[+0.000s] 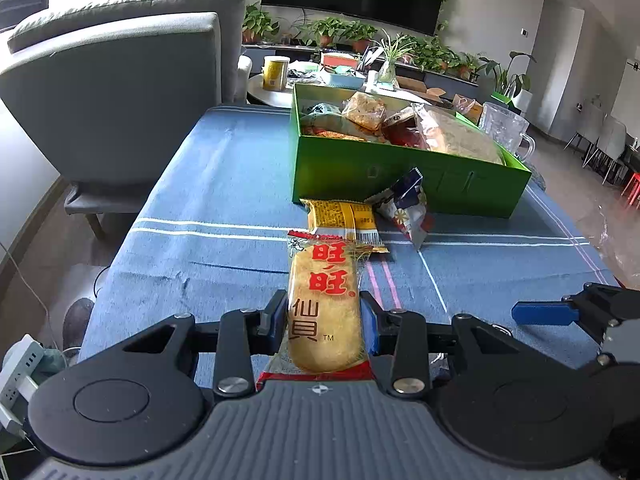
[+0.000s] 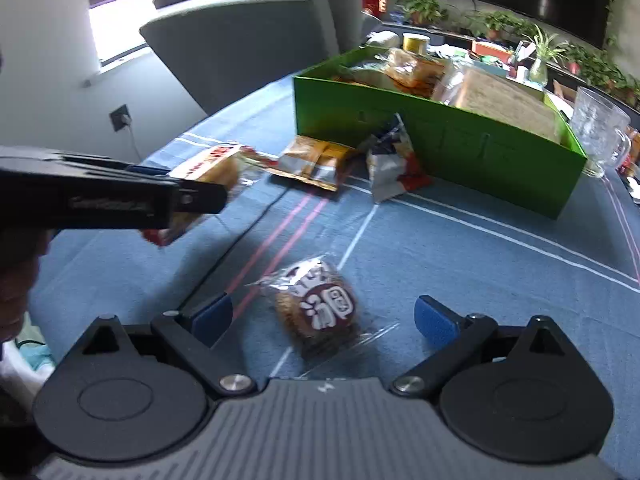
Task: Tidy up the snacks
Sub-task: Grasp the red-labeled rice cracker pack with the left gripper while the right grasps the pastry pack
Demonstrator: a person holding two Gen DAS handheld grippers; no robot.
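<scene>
My left tool is pinching a rice cracker packet, pale yellow with red characters; both blue pads bear on its long sides. From the right wrist view the packet is held clear of the worktop, which carries a blue striped cloth.

My right tool is spread wide, its blue pads well apart on either side of a brown round snack in clear wrapping. That snack lies flat on the cloth between the fingers; neither pad touches it. The view is motion-blurred, so the print on the wrapper cannot be read with confidence.

A green box stands on the far half of the worktop, open at the top. It holds several wrapped snacks, heaped to about rim height. Two packets lie on the cloth against the box's near wall: a yellow sachet, flat, and a blue and white packet, tilted with one end leaning on the wall. The two are just beside each other; whether they touch cannot be determined.

A clear glass jug stands just beyond the box's right-hand corner. A grey armchair sits off the left far side of the worktop. My right tool's blue fingertip shows at the right edge of the left wrist view.
</scene>
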